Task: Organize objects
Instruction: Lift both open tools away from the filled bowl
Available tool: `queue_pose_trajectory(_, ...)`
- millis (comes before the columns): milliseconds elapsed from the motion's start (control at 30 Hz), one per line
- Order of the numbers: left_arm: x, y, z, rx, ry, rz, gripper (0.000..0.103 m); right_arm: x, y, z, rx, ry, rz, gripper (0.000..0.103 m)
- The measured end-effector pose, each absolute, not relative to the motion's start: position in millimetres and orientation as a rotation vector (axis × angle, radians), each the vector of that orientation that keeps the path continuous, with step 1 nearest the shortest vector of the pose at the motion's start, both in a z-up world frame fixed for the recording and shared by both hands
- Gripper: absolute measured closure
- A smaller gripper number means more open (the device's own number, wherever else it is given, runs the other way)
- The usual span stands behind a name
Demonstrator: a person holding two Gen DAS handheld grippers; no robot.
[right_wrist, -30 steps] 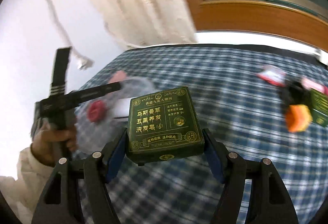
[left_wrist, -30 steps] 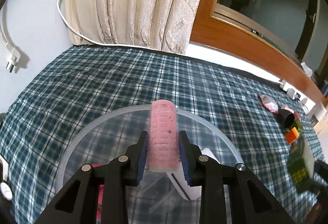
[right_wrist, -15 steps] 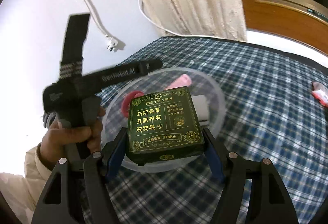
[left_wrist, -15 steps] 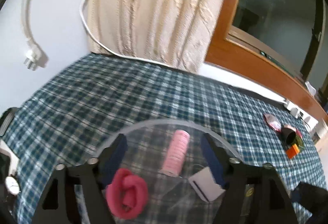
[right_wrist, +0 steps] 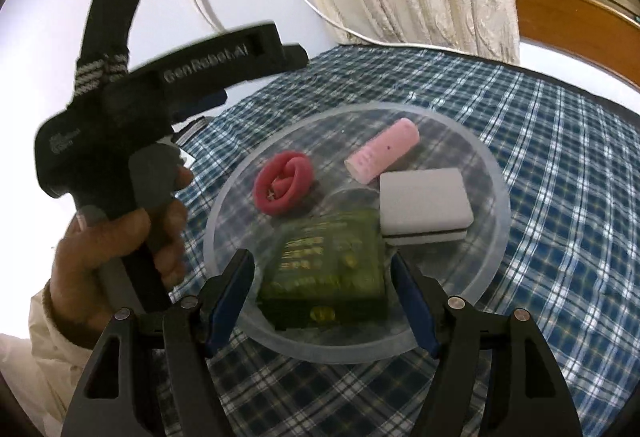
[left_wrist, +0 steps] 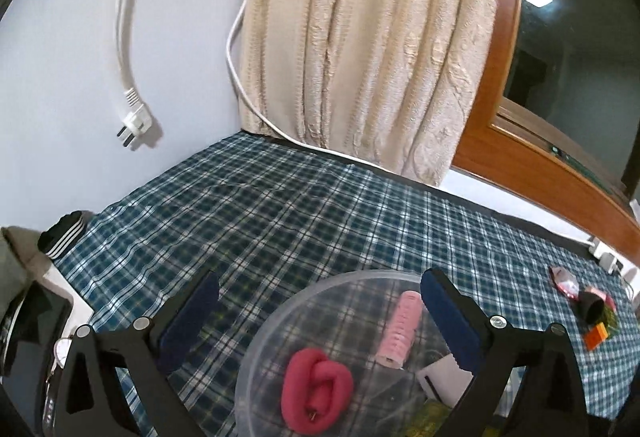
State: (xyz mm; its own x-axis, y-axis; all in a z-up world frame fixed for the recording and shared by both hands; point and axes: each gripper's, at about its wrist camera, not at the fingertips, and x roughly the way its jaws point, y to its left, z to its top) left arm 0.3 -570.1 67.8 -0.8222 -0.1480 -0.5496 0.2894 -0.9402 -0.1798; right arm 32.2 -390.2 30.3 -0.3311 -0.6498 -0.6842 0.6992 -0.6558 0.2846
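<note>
Lying only in right-wrist view: green box (right_wrist: 328, 269) inside bowl (right_wrist: 496, 173).

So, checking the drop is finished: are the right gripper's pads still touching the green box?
Apart. The right wrist view shows the right gripper open, with clear bowl visible between each pad and the green box lying in it.

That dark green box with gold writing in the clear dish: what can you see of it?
The dark green box with gold lettering is flat and squarish, probably card or tin, blurred here. It lies face up in the clear round plastic dish at its near edge, between the open fingers of the right gripper, which do not touch it. The white and black block sits at its far right corner.
</note>
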Motion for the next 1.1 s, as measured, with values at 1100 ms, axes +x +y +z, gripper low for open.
queue_pose_trajectory(1100,0,-523,66,0.798,0.192,-2.867,0.001,38,-337,32,0.962,-0.014,-2.189,0.03)
